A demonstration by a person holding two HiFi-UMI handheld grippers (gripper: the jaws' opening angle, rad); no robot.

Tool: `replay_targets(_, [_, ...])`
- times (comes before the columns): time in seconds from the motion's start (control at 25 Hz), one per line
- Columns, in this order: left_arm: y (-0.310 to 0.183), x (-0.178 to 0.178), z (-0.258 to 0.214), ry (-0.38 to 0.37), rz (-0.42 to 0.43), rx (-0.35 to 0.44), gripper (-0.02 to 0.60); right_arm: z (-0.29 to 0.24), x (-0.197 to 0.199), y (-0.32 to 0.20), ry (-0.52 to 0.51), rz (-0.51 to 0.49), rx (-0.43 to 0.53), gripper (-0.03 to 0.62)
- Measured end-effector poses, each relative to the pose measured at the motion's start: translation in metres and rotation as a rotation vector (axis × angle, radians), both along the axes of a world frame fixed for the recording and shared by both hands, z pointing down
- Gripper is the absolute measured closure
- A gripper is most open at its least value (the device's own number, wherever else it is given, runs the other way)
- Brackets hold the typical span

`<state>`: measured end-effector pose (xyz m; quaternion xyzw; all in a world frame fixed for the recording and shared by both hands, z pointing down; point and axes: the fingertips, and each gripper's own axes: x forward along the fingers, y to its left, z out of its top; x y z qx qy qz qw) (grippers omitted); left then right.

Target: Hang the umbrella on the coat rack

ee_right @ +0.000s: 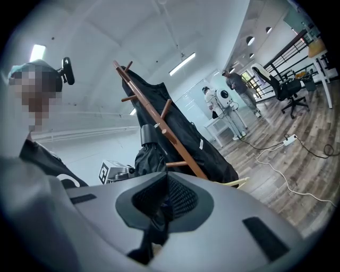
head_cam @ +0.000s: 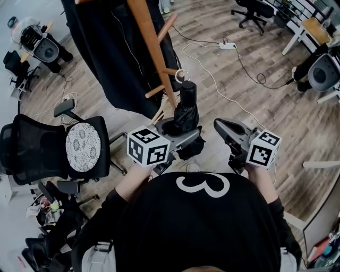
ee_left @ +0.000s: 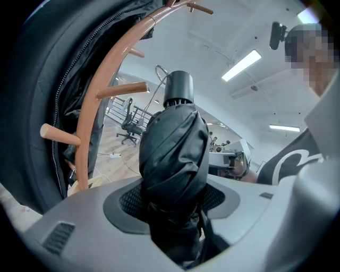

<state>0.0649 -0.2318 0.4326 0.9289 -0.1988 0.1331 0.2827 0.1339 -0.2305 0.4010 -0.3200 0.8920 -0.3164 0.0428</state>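
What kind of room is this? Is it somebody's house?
Probably an office or lab, not a house: swivel chairs stand about on the wood floor, there is a desk in one corner, and long strip lights run across the ceiling.

so around the edges: black mesh office chair on the left with a round patterned cushion propped on it, and a clutter of small stuff on the floor below it that I can't make out. Long black jacket hanging up top. White power strip on the wood floor, its white cable snaking down toward the middle. Another office chair at the top edge, near a wooden desk in the corner. Right gripper view shows two people standing far back in the room
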Motion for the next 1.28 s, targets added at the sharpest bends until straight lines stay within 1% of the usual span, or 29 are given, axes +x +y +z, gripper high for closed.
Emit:
replay_targets(0.24, [-0.010,0.003,0.011,-0.005,-0.025,-0.016,0.318,0.008,0.008,-0.011,0.004,-0.013,-0.010,0.567])
replay_targets(0.48, [-0.019,0.001,0.019,-0.007,-0.047,-0.022,0.318,0.015,0.007,-0.024,-0.001,-0.035,-0.020,0.568])
replay_targets(0.68, [-0.025,-0.004,0.026,-0.032,-0.060,-0.024,0.318,0.019,0.006,-0.032,-0.011,-0.040,-0.028,0.568])
replay_targets(1.28, [-0.043,-0.014,0.040,-0.019,-0.116,-0.053,0.318,0.030,0.004,-0.042,-0.006,-0.051,-0.055,0.568])
